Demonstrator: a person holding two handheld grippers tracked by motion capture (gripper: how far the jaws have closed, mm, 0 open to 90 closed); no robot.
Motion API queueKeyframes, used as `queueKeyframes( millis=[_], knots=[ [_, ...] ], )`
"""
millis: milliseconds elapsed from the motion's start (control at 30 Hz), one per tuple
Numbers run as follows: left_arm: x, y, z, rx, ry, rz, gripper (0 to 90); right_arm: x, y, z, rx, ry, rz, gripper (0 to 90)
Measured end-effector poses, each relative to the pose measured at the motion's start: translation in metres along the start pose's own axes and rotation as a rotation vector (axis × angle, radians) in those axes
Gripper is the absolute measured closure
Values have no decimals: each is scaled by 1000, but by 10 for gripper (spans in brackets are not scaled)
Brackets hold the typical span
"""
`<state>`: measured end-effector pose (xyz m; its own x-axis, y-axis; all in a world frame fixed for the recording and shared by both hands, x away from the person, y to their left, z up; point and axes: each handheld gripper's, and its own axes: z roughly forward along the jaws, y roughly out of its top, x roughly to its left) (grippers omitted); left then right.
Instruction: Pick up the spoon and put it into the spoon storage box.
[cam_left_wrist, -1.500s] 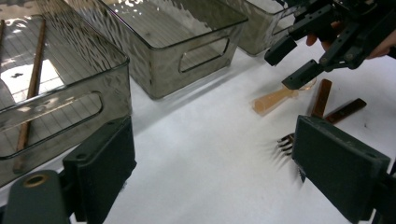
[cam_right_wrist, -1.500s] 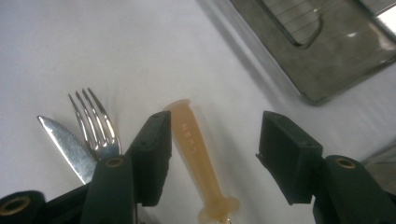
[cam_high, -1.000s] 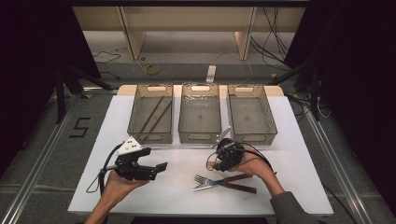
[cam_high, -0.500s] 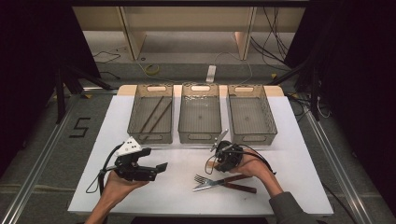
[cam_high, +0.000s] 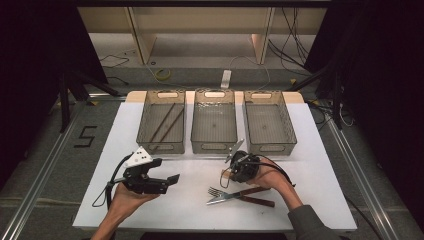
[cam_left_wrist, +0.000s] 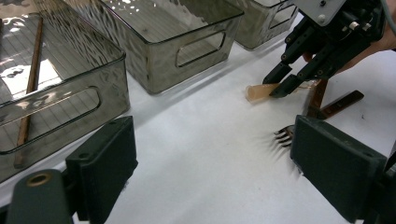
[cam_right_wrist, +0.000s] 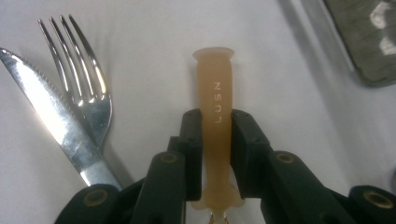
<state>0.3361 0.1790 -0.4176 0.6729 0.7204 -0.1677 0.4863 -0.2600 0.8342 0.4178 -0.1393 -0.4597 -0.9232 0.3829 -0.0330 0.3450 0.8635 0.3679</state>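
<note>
Clamping on a translucent tan handle (cam_right_wrist: 215, 135) is seen in the right gripper view, "LUSN" lettering legible, jaws just closed onto it; fork (cam_right_wrist: 81, 79) and knife (cam_right_wrist: 56, 119) lie just beside. From the high view the right gripper (cam_high: 231, 172) is tipped down to the table (cam_high: 200, 165) below the middle bin (cam_high: 214, 122). Left gripper (cam_high: 172, 180) is held level, jaws wide apart, nothing between
</note>
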Motion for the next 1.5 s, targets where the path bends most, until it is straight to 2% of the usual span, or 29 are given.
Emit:
queueKeyframes(
  millis=[133,300,367,500,600,833,1167,1500],
  knots=[
    [1,0,-1,-4,-1,2,137,-3,-1,-8,-53,2,13,764],
    [2,0,-1,-7,-4,-1,137,-6,-3,-20,-117,-1,62,766],
    [2,0,-1,-12,-3,-9,136,-7,-4,-24,-151,-1,55,767],
    [3,0,-2,-18,3,-10,136,-11,-2,-35,-199,-2,82,767],
    [4,0,-2,-24,7,-17,136,-15,2,-44,-247,-8,93,767],
    [4,0,-3,-33,12,-17,136,-26,20,-58,-323,-38,138,767],
    [4,0,-4,-43,13,-25,135,-47,45,-70,-381,-77,227,766],
    [4,0,-4,-50,13,-23,135,-61,67,-71,-408,-103,249,765]
  ],
)
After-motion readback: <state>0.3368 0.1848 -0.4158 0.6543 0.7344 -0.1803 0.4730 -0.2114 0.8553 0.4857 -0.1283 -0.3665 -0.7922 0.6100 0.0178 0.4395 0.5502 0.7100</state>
